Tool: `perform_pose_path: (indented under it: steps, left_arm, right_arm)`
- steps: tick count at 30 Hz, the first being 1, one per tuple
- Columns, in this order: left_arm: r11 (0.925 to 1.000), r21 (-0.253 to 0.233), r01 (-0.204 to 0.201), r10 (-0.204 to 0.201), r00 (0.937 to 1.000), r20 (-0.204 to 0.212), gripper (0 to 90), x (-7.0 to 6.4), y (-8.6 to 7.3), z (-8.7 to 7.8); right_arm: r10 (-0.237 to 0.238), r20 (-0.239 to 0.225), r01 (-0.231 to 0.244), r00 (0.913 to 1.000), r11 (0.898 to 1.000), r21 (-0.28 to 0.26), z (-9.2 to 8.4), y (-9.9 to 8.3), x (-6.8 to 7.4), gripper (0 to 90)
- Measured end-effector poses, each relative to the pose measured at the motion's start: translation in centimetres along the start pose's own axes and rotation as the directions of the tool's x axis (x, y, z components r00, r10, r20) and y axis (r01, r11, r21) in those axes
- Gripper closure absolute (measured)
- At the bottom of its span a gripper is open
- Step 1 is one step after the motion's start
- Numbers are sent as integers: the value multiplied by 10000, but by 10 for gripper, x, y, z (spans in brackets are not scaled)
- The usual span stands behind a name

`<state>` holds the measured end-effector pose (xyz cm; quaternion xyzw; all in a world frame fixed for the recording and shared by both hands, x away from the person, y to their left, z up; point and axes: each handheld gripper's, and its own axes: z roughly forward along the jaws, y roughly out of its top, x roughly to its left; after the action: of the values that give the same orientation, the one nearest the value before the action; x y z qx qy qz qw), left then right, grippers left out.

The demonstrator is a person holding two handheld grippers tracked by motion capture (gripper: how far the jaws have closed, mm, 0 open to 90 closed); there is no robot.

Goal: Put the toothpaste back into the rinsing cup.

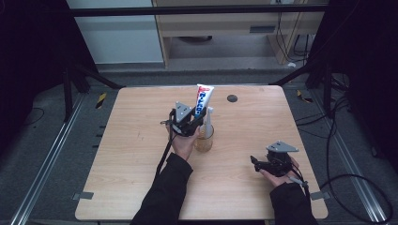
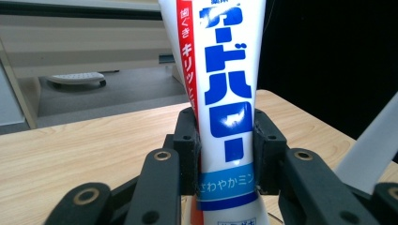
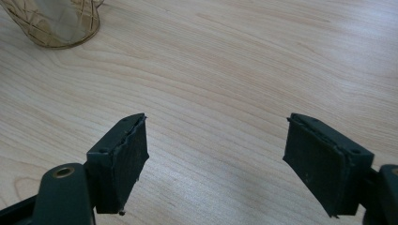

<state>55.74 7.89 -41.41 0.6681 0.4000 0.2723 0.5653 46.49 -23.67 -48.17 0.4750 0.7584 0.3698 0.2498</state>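
Observation:
A white toothpaste tube (image 1: 203, 100) with blue lettering and a red stripe stands upright above an amber glass cup (image 1: 204, 138) at the table's middle. My left gripper (image 1: 192, 123) is shut on the tube; in the left gripper view both pads press its sides (image 2: 227, 122). A white stick-like item (image 1: 209, 117) leans in the cup beside the tube, and its pale edge (image 2: 371, 145) crosses the right of that view. My right gripper (image 1: 264, 163) rests low near the table's front right, open, with bare wood between its jaws (image 3: 216, 159). The cup's base (image 3: 56, 23) appears at the top left there.
A small dark disc (image 1: 232, 98) lies on the wooden table (image 1: 141, 154) toward the far edge. Black frame bars, cables and a cabinet stand beyond the table. Metal rails run along the floor on both sides.

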Motion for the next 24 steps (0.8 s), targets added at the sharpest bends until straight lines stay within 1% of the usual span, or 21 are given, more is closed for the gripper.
perform_pose_path:
  steps: [7, 10, 17, 20, 21, 24]
  left_arm:
    - [9998, 188, -15, 15, 10000, 35, 671, -2, -6, 2]
    - [9996, 270, -119, 118, 9999, 40, 670, -3, -8, 3]
    - [9989, 455, -84, 81, 9999, 71, 668, -2, -16, 4]
    - [9985, 523, -182, 178, 9998, 96, 666, -2, -19, 4]
    - [9981, 565, -254, 252, 9997, 41, 664, -2, -20, 4]
    - [9975, 647, -301, 298, 9995, 60, 662, -2, -22, 4]
  right_arm:
    - [-18, -17, 18, 10000, 10000, 3, 0, 0, 0, 216]
    - [-31, -14, 31, 10000, 10000, 9, 0, 0, 0, 216]
    - [-23, -19, 23, 10000, 10000, 8, 0, 0, 0, 216]
    - [-25, -21, 25, 10000, 10000, 19, 0, 0, 0, 216]
    - [-31, -17, 31, 10000, 10000, 20, 0, 0, 0, 216]
    - [-25, -17, 25, 10000, 10000, 28, 0, 0, 0, 215]
